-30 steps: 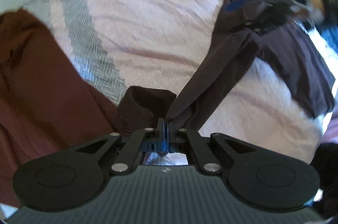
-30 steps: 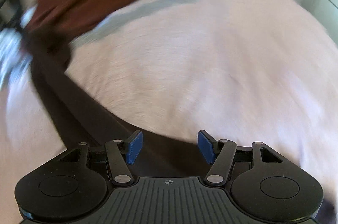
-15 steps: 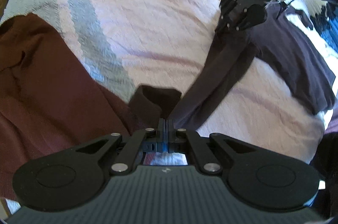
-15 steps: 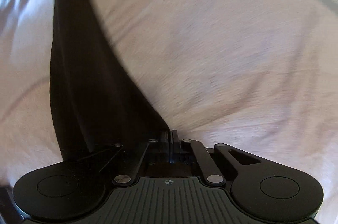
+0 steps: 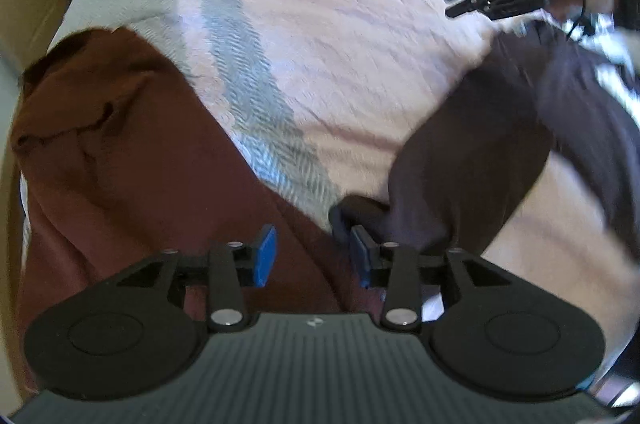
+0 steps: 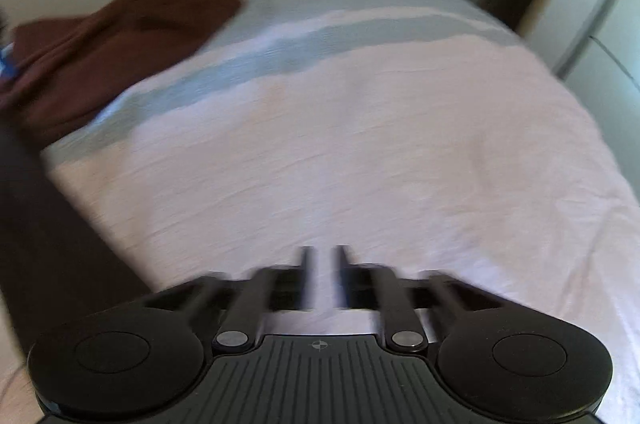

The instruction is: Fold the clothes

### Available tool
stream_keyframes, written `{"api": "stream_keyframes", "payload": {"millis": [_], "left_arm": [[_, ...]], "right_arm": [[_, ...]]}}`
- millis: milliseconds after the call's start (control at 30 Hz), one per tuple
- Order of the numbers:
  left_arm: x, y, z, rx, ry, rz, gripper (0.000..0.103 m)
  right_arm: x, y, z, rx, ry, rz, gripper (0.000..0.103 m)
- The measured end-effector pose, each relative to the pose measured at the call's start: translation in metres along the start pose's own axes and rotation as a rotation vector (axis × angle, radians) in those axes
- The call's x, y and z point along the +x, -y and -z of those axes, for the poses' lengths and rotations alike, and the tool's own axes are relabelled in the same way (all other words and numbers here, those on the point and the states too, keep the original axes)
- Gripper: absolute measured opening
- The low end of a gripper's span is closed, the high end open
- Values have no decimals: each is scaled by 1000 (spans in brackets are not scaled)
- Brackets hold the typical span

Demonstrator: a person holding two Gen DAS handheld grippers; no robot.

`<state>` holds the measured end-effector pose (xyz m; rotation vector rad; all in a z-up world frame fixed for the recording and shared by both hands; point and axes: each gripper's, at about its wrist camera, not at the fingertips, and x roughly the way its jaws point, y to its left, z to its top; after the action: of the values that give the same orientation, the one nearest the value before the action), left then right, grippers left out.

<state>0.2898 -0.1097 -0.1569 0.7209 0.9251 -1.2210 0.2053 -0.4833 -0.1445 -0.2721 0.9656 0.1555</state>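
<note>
A dark grey garment lies stretched across the pale pink bed cover. Its cuff end rests against the right blue pad of my left gripper, which is open with nothing between its pads. A brown garment lies crumpled under and to the left of that gripper. My right gripper hovers above the garment's far end, held by a hand. In the right wrist view my right gripper is blurred, its fingers slightly apart over bare bed cover, with the dark garment at the left edge and the brown garment far left.
A grey-blue stripe runs across the bed cover near the brown garment. A blue and white patterned cloth shows at the right edge. Beyond the bed stand a wall and a pale cabinet.
Both grippers were shut on the dark garment and have let go. My left gripper has opened beside the cuff. My right gripper has lifted off and swung away from the garment.
</note>
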Motion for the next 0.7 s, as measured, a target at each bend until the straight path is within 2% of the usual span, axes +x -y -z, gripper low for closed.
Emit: {"api": "stream_keyframes", "payload": {"millis": [33, 200, 300, 367, 400, 433, 467, 567, 700], "left_arm": [[4, 4, 3, 31, -8, -7, 37], [26, 17, 6, 55, -18, 10, 37], [23, 23, 12, 84, -16, 0, 38], [17, 24, 19, 99, -23, -7, 40], [14, 23, 23, 104, -28, -13, 43], [12, 23, 26, 109, -32, -18, 45], [10, 22, 29, 114, -33, -19, 48], [10, 21, 26, 131, -10, 10, 64], [16, 27, 12, 162, 44, 81, 67]], "right_arm": [[2, -6, -3, 1, 12, -14, 74], [19, -79, -25, -113, 64, -263, 74], [30, -122, -39, -181, 95, -412, 74], [50, -139, -51, -191, 73, -483, 72], [58, -140, -55, -175, 36, -526, 35], [63, -142, -57, -164, 0, -562, 6], [57, -145, -57, -177, -18, -576, 1], [13, -153, -53, -293, 20, -564, 1], [-51, -158, -39, -357, 65, -492, 1]]}}
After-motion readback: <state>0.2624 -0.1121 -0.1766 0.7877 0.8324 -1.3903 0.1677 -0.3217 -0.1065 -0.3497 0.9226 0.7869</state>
